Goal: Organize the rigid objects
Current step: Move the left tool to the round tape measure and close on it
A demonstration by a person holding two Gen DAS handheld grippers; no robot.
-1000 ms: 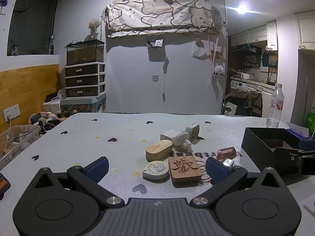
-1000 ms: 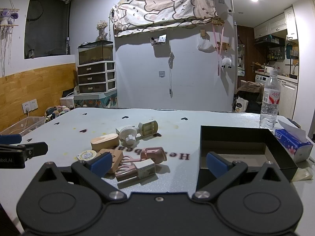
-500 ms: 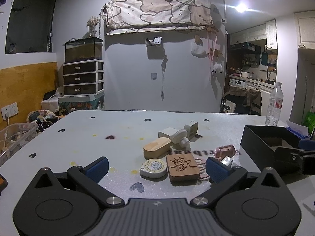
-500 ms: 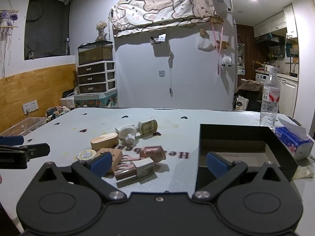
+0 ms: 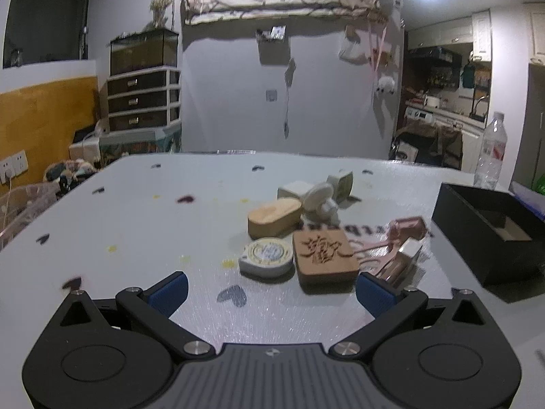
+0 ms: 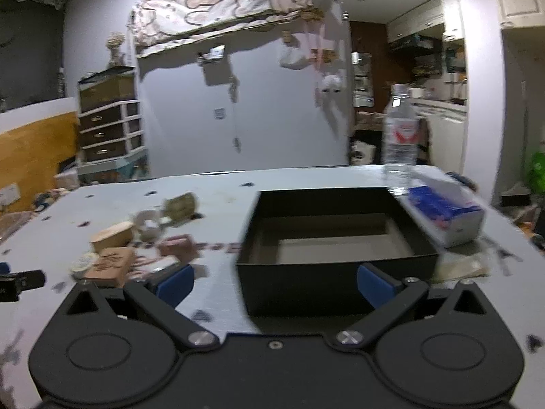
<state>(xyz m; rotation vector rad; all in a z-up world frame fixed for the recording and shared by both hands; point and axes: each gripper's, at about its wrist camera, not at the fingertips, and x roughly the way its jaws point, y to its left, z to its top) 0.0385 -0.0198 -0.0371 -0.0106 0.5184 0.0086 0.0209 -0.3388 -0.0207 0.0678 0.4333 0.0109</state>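
Wooden carved block [image 5: 323,252] mid-frame looks stiff, light, grab its flat sides; both hand-held grippers [image 5: 270,288] [image 6: 275,281] wide open, empty.

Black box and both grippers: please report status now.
Left gripper open, empty, facing carved wooden block. Right gripper open, empty, facing black box. Box holds nothing visible. Path clear.

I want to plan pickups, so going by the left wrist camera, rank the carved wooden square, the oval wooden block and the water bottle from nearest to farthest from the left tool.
From the open left tool:
1. Carved wooden square, just ahead, right of centre.
2. Oval wooden block, behind it, mid-table.
3. Water bottle, far right edge of the table.
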